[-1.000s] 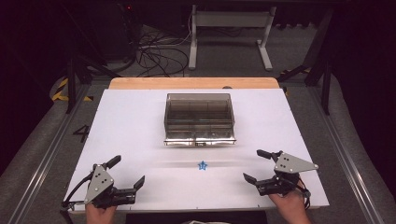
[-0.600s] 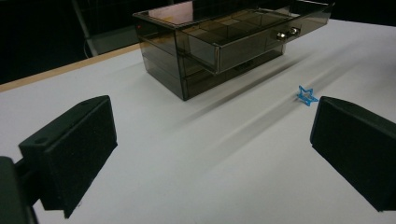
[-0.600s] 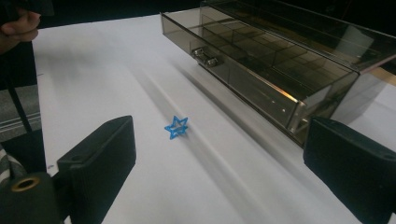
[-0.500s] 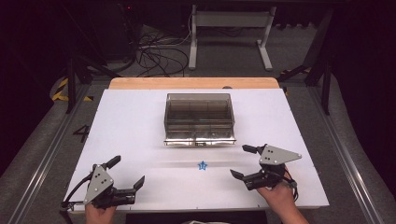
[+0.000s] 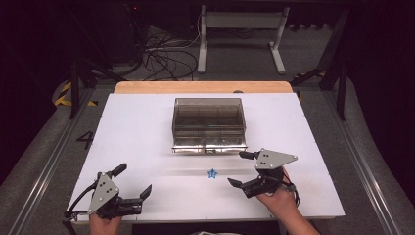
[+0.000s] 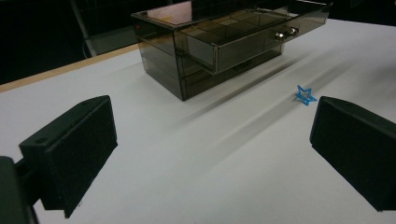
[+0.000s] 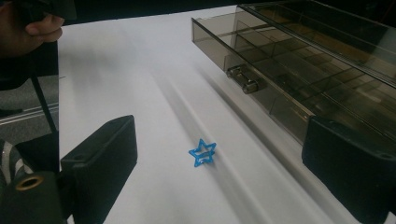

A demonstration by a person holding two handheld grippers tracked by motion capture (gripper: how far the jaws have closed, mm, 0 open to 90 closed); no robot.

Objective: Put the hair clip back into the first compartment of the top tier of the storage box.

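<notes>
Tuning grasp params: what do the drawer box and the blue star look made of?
Drawer box: probably smoked translucent plastic, glossy; dividers show through its walls, with a shiny metal-looking handle. Blue star: likely thin moulded plastic, an open outline through which the table shows.

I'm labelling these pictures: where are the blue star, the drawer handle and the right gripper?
blue star [image 7: 202, 152]: right gripper view, its centre.
drawer handle [image 7: 243, 78]: right gripper view, the metal knob on the drawer front.
right gripper [image 5: 238, 168]: high view, midway between its open jaws.
</notes>
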